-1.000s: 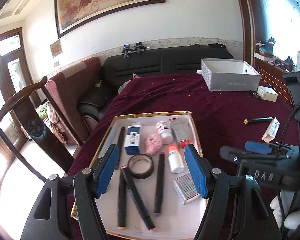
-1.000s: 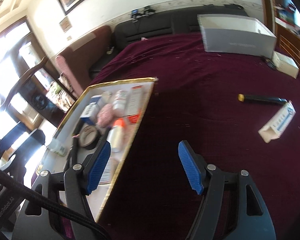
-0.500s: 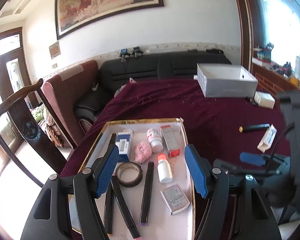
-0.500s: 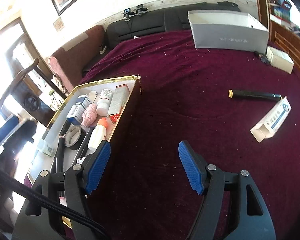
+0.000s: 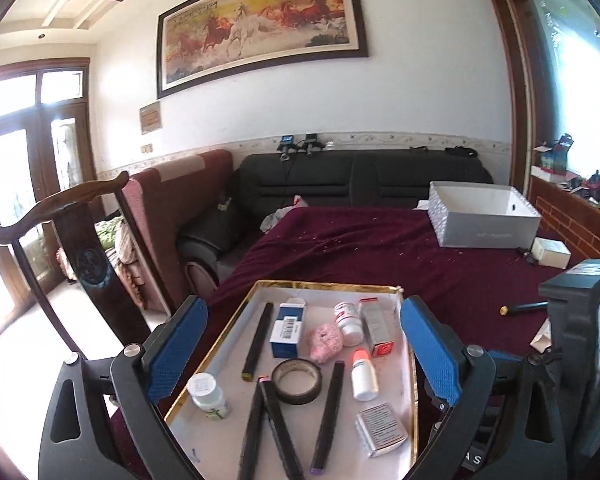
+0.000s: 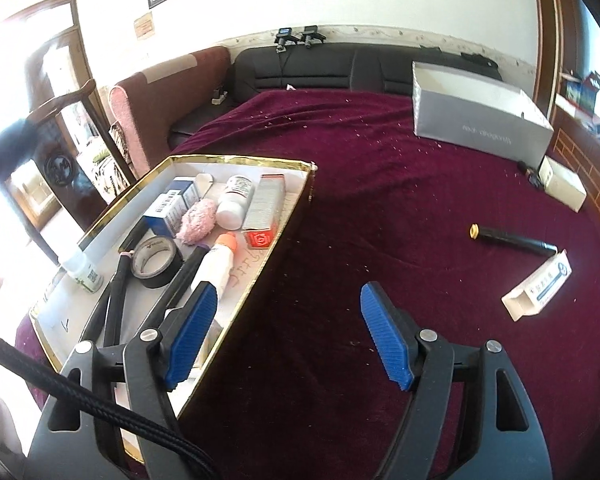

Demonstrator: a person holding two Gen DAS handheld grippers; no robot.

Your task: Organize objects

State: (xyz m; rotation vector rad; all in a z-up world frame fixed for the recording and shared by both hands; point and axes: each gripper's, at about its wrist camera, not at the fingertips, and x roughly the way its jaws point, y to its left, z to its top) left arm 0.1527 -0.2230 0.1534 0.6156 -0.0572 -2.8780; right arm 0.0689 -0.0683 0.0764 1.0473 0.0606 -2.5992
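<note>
A gold-rimmed white tray (image 5: 396, 289) lies on the burgundy cloth. It holds black markers (image 5: 257, 338), a tape roll (image 5: 297, 380), a pink puff (image 5: 325, 343), small boxes and bottles. A small white bottle (image 5: 208, 394) stands free in its near left corner. My left gripper (image 5: 303, 320) hovers over the tray's near end, its jaws opening wide with nothing between the pads. My right gripper (image 6: 289, 296) hangs over bare cloth beside the tray's right rim (image 6: 292, 216), jaws opening, nothing between them. A black pen (image 6: 512, 238) and a white-blue carton (image 6: 538, 290) lie on the cloth to the right.
An open grey box (image 6: 480, 128) and a small white box (image 6: 562, 184) sit at the far right of the cloth. A wooden chair (image 5: 92, 232) stands left of the table, with sofas behind. The right gripper's body (image 5: 580, 340) fills the left view's right edge.
The left jaws have spread much wider and the hand has drawn back a little. A small white bottle now stands in the tray's near left corner. The right gripper rolled level.
</note>
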